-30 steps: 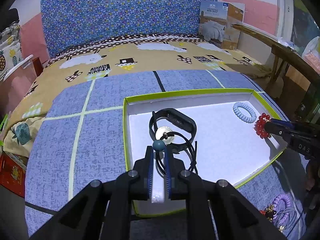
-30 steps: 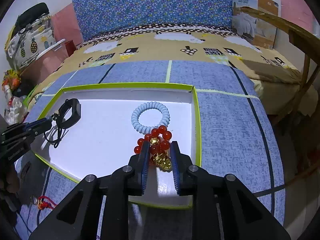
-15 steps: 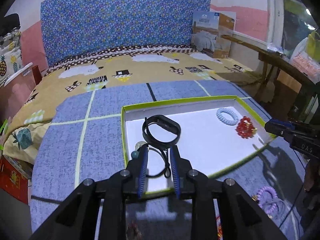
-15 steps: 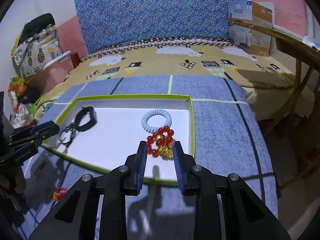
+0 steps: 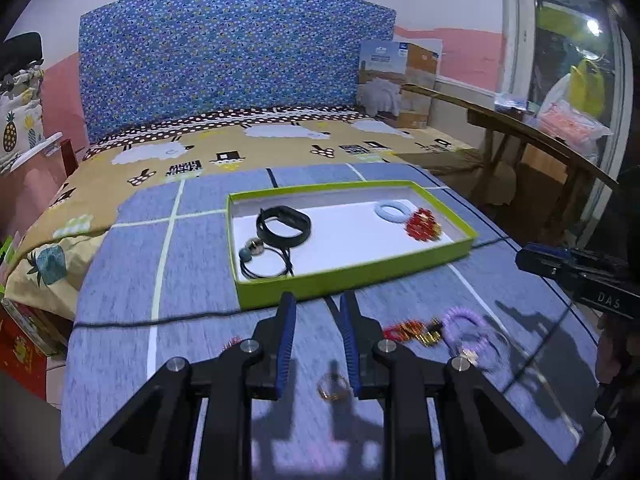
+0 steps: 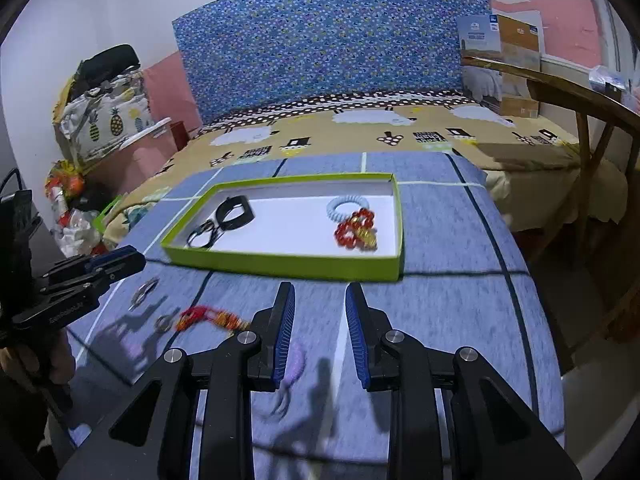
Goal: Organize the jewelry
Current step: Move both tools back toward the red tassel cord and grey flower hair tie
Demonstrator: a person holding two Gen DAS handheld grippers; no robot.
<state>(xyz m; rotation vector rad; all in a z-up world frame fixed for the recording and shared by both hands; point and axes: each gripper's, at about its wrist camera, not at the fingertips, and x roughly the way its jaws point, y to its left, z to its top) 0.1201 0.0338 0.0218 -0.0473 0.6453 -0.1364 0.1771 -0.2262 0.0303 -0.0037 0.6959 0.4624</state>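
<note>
With nothing between their parted fingers, the left gripper and right gripper are being held at lower centre, short of the tray, apparently freed for the jewelry lying lower right on the bench.
</note>
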